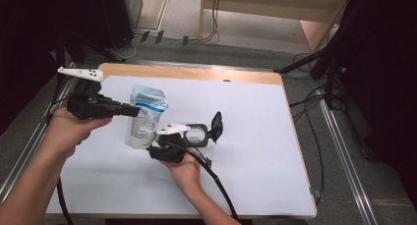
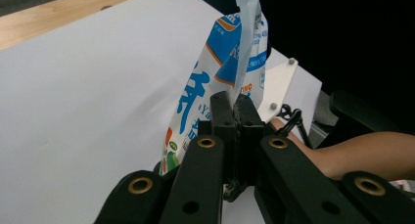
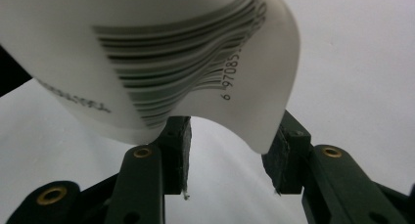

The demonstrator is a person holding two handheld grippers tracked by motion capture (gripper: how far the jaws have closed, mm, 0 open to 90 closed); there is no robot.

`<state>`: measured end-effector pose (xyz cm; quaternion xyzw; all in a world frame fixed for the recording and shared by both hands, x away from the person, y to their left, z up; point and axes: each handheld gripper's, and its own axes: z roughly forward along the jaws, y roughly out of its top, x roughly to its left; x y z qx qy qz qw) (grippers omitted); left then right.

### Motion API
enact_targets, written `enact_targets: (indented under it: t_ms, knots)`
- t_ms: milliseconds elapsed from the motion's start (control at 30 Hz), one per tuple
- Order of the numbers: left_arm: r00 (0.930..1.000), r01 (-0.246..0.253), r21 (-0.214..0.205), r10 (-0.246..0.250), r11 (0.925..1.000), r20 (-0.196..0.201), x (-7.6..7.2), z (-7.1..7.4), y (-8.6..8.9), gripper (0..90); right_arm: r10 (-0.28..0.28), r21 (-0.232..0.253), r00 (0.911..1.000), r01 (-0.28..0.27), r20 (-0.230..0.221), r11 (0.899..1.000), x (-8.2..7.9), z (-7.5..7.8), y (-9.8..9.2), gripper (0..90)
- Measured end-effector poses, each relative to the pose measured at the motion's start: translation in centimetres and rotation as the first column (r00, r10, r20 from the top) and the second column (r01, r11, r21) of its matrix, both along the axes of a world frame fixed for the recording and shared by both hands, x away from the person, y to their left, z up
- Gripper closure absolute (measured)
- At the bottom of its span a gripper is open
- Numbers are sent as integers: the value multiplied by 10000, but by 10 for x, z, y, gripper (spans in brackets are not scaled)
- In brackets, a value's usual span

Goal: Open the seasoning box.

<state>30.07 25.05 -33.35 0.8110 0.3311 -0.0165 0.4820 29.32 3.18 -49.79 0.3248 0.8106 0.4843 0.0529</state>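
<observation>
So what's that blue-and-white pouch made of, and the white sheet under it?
The blue-and-white printed pouch looks like thin flexible plastic film, semi-glossy: its edge pinches flat in the left claw, and its barcode end curls softly at the right claw, whose pads stand apart. The white sheet covering the wooden table looks matte and flat, paper or laminate; I can't tell which.
</observation>
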Motion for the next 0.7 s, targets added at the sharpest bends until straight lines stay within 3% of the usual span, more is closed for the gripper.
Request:
enact_targets:
  t_ms: [200,367,533,700]
  knots:
    - [9998,19,69,-17,10000,-186,4,-5,-6,900,323,-63,9987,-320,400,9995,-7,1,3,603]
    - [9998,-70,190,73,9998,-158,6,-6,-10,900,387,-140,9986,-382,357,9992,-8,1,1,602]
    - [9999,-109,251,112,9996,-104,9,-7,-14,900,700,141,9973,-703,226,9974,-9,-1,-2,600]
    - [9999,-33,377,40,9993,-165,13,-10,-21,900,998,226,9942,-1008,409,9947,-15,-3,-2,588]
